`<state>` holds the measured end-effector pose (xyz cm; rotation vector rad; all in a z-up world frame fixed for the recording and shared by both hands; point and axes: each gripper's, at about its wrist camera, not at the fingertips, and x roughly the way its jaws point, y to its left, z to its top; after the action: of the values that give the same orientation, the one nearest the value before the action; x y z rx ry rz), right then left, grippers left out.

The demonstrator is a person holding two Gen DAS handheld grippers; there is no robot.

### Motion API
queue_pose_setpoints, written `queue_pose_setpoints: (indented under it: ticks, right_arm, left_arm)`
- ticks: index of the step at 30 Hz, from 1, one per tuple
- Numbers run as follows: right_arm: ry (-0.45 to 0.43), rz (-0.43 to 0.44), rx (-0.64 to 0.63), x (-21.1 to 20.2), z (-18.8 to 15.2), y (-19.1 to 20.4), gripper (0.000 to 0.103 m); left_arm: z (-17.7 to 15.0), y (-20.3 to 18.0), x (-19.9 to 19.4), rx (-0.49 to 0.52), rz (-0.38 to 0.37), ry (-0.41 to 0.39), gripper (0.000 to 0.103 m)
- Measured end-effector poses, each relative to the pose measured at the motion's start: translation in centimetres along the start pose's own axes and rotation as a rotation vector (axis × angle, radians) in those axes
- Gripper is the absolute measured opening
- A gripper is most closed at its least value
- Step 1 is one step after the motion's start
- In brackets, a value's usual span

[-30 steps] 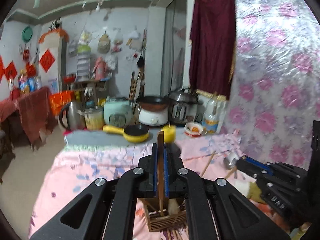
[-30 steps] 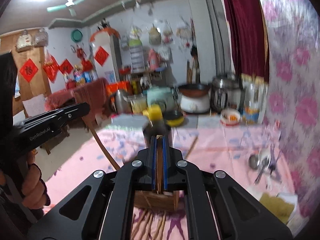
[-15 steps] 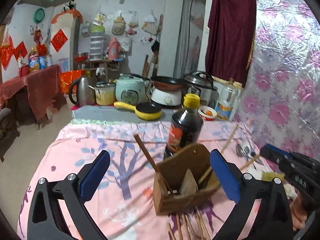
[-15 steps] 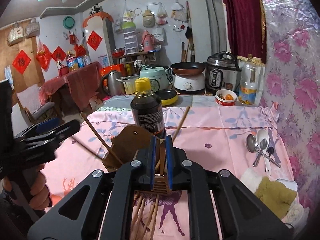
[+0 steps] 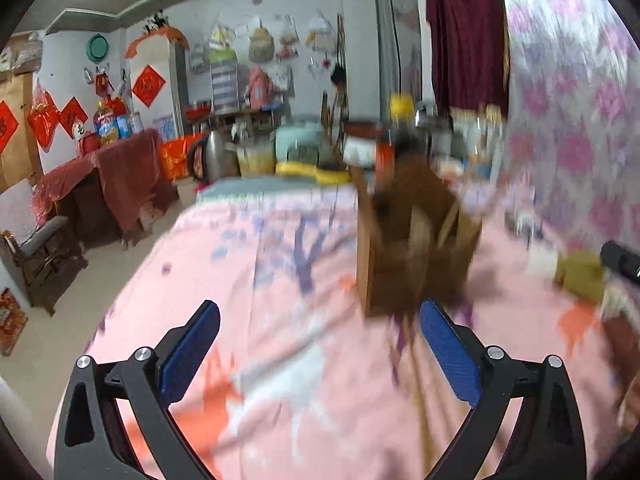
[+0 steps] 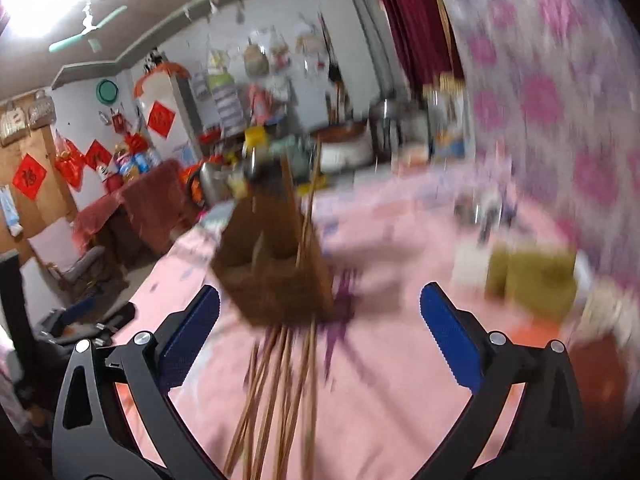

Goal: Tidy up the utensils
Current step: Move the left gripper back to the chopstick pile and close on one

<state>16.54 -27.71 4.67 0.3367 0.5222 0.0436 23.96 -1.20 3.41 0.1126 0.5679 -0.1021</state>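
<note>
A brown wooden utensil holder (image 5: 412, 248) stands on the pink tablecloth (image 5: 280, 280), with chopsticks sticking out of it (image 6: 308, 208). It also shows in the right wrist view (image 6: 272, 264). Several loose wooden chopsticks (image 6: 276, 384) lie on the cloth in front of the holder. My left gripper (image 5: 320, 352) is open and empty, a little before the holder and to its left. My right gripper (image 6: 320, 336) is open and empty above the loose chopsticks. Both views are blurred by motion.
A dark sauce bottle with a yellow cap (image 5: 402, 128) stands behind the holder. Spoons (image 6: 484, 208) and an olive cloth (image 6: 532, 276) lie at the right. Pots, a kettle and a yellow pan (image 5: 312, 170) line the table's far edge. The flowered wall is at the right.
Both grippers were shut on chopsticks over the holder; the left opened first, then the right. The chopsticks now stand in the holder. Both grippers have drawn back and lowered.
</note>
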Motion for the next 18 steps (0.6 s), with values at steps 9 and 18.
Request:
queue_pose_setpoints:
  ticks: [9,18]
  right_arm:
    - [0.145,-0.096,0.023,1.1,-8.8,-3.2,0.097]
    - [0.168,-0.11,0.005,2.1,-10.0,-3.1,0.097]
  left_arm:
    - [-12.0,-1.9,-1.1,0.045,-0.074,0.181,0.098]
    - [-14.4,-4.7,0.3,0.097,-0.119,0.257,0.098]
